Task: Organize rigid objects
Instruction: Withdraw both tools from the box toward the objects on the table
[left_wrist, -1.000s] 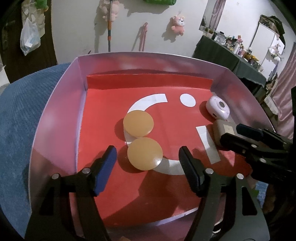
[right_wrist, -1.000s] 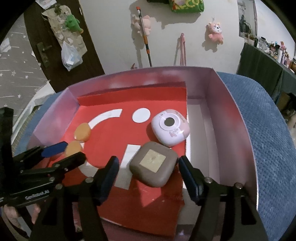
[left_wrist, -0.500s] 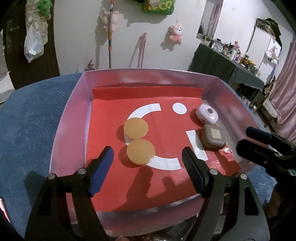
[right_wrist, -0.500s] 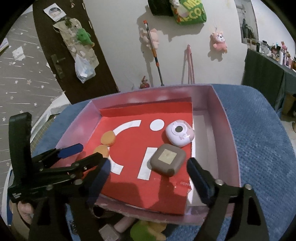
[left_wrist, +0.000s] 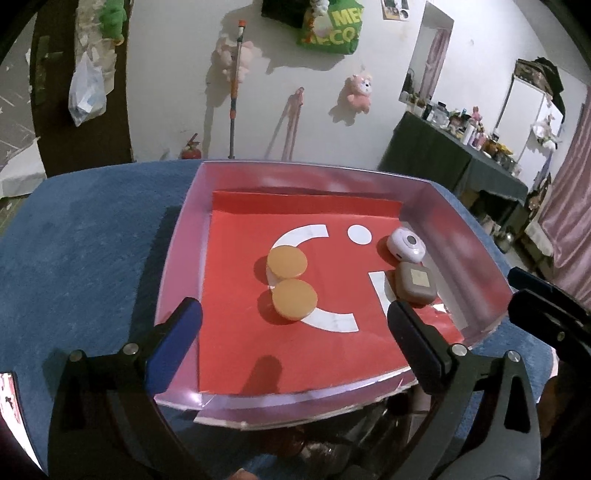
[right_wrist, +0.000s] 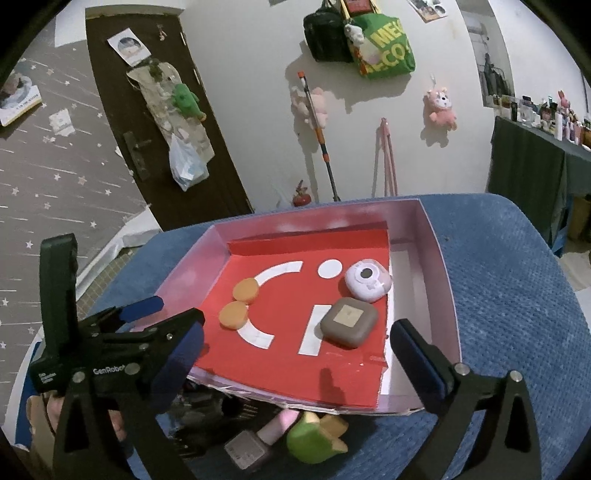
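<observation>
A shallow box (left_wrist: 181, 236) (right_wrist: 445, 273) with a red liner sits on a blue cloth. Inside lie two orange discs (left_wrist: 287, 262) (left_wrist: 294, 298), also in the right wrist view (right_wrist: 245, 290) (right_wrist: 232, 315). To their right lie a white round-cornered case (left_wrist: 406, 244) (right_wrist: 368, 280) and a brown square case (left_wrist: 415, 282) (right_wrist: 349, 320). My left gripper (left_wrist: 293, 332) is open and empty, above the box's near edge. My right gripper (right_wrist: 295, 347) is open and empty, held back over the near edge. The left gripper shows in the right wrist view (right_wrist: 144, 317).
Near the box's front edge lie a green toy (right_wrist: 314, 437), a pink bottle (right_wrist: 258, 439) and dark items. The right gripper's fingers (left_wrist: 546, 306) show at the right in the left wrist view. A wall with hung toys stands behind.
Both grippers have pulled back and up from the box, so the objects look smaller and farther. Both stayed open. The objects in the box have not moved.
</observation>
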